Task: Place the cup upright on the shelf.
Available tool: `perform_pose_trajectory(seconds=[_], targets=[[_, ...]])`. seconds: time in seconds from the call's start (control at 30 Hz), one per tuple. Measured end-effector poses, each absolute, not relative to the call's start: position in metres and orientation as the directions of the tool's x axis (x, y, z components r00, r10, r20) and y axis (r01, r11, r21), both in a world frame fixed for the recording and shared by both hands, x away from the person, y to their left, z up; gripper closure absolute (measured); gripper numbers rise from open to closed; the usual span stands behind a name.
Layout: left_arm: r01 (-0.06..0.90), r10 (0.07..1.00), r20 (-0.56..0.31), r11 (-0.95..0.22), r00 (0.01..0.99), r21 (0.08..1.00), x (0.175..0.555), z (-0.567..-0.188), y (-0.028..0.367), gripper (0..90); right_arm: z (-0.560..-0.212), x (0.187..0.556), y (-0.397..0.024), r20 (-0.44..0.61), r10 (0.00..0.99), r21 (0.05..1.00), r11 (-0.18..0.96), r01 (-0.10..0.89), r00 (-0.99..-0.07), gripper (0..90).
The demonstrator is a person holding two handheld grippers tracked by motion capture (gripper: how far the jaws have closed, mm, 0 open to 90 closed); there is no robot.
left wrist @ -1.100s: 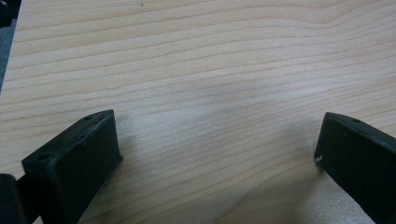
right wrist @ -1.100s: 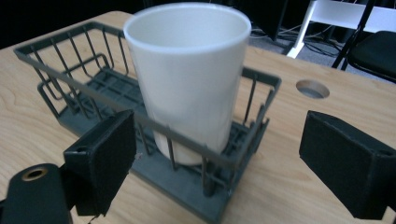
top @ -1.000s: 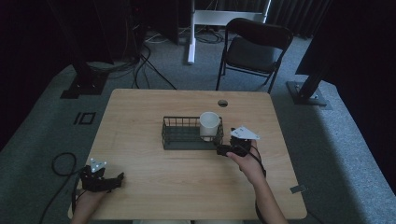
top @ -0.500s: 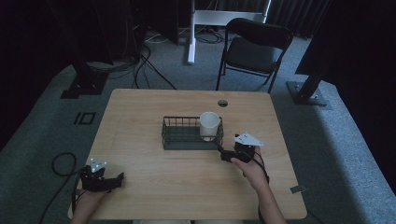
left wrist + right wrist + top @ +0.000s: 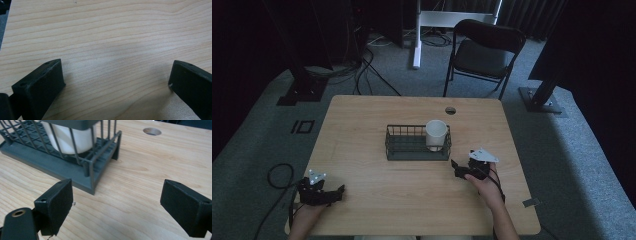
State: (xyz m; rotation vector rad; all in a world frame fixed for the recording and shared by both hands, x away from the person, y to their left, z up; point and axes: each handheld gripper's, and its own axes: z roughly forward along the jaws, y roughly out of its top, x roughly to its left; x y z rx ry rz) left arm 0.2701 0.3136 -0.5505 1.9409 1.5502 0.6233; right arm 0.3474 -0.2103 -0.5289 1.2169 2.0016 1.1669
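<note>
Cup [image 5: 436, 134] in basket [image 5: 404, 150], beyond right tongs [image 5: 457, 167]

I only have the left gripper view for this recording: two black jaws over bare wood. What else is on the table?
Observer: A dark wire basket sits near the middle of the table, with a white cup standing in its right end.
Operator: Where is the other gripper?
Observer: The right gripper is just off the basket's near right corner, jaws wide apart with nothing between them.
Operator: And where on the table is my gripper?
Observer: The left gripper is at the near left corner, far from the basket, jaws apart with nothing between them.
Operator: Anything else on the wood?
Observer: A round hole in the tabletop beyond the basket.
</note>
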Motion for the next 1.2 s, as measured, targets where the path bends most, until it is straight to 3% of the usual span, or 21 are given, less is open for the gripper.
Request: perform_pose_trajectory(seconds=[1.2], targets=[[0.709,0.976,0.008,-0.165,0.219,0.685,0.270,-0.550,0.314,0.1,-0.548,0.332,-0.264,0.009,0.962,0.825,0.148,0.546,-0.275,10.9]])
